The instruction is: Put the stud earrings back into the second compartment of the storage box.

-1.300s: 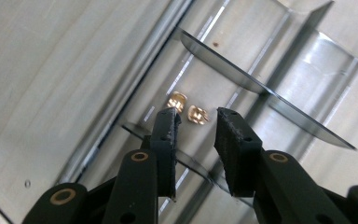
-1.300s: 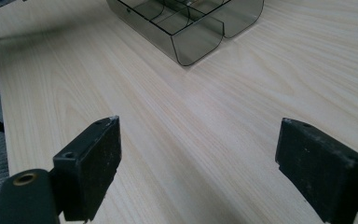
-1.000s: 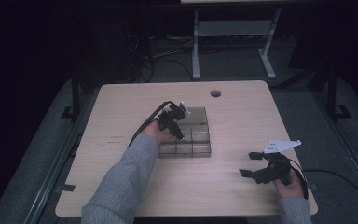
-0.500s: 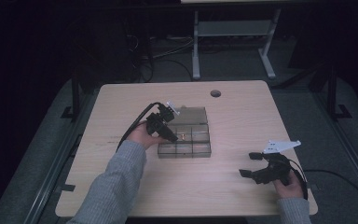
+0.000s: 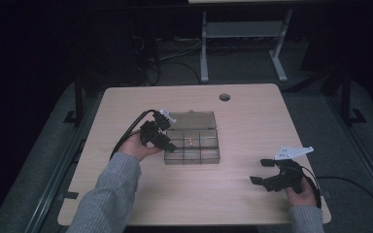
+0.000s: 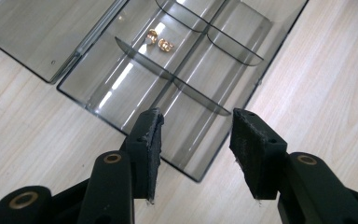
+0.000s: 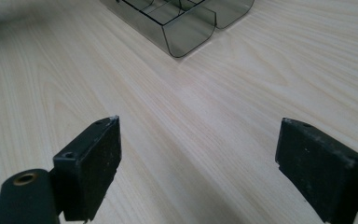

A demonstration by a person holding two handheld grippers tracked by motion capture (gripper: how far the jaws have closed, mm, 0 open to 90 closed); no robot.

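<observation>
A smoky clear compartment box (image 5: 209,156) lies open at the table's middle, its lid (image 5: 192,118) folded flat behind it. Two small gold pieces (image 6: 158,41) rest in one middle compartment, seen as a gold speck (image 5: 190,142) from above. My left gripper (image 5: 169,141) hovers at the box's left edge. In the left gripper view its jaws (image 6: 198,123) stand apart over the box's near rim (image 6: 193,173); they have just been opening, with nothing between them. My right gripper (image 5: 259,171) rests open at the near right, its jaws (image 7: 198,135) pointing across bare wood toward the box's corner (image 7: 186,35).
The pale wooden table (image 5: 252,121) has a round cable hole (image 5: 224,97) at the back. Dark floor and a metal frame (image 5: 204,48) lie beyond the far edge. The left gripper's cable (image 5: 128,133) loops over the table left of the box.
The left hand has drawn back leftward from over the box to its left edge, and its jaws have spread. The right hand has stayed put.
</observation>
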